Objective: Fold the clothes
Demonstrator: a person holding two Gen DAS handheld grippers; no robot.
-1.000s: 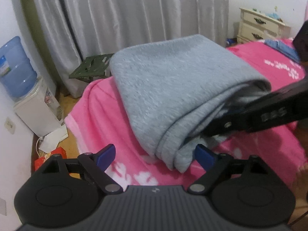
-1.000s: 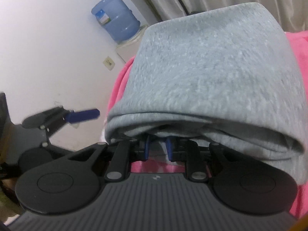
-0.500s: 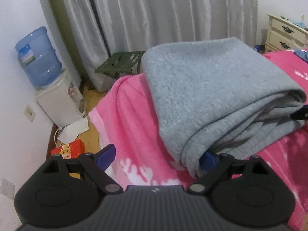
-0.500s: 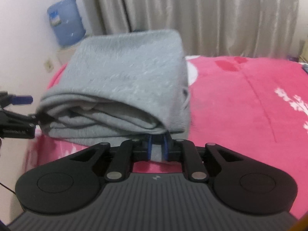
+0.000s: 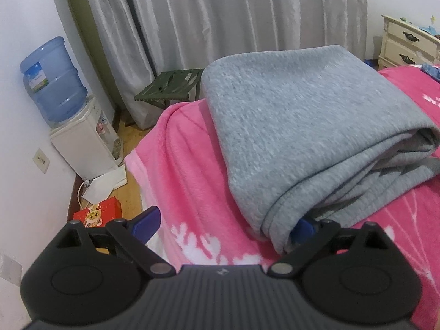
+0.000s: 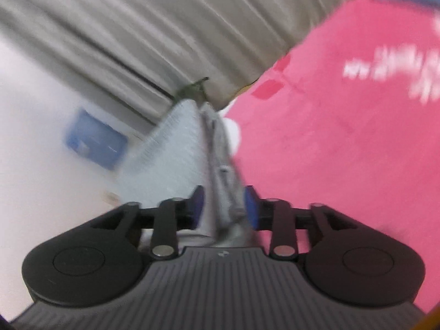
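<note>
water dispenser (image 5: 82, 137), green stool (image 5: 172, 86), curtain (image 5: 233, 13)

Right gripper (image 6: 223, 206) rolled sideways since earlier, jaws parted around grey garment (image 6: 217, 165) edge, no longer pinched

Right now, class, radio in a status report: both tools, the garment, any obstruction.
Left tool open, one finger under folded grey fleece garment. Right tool open, view blurred. Garment on pink bed blanket. No obstruction seen.

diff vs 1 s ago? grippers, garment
Right gripper went from shut under the folded grey garment to open, rolled sideways, with the fabric edge between its fingers; that view is blurred. Left gripper stayed open at the near corner. Garment remains folded on the pink blanket.
</note>
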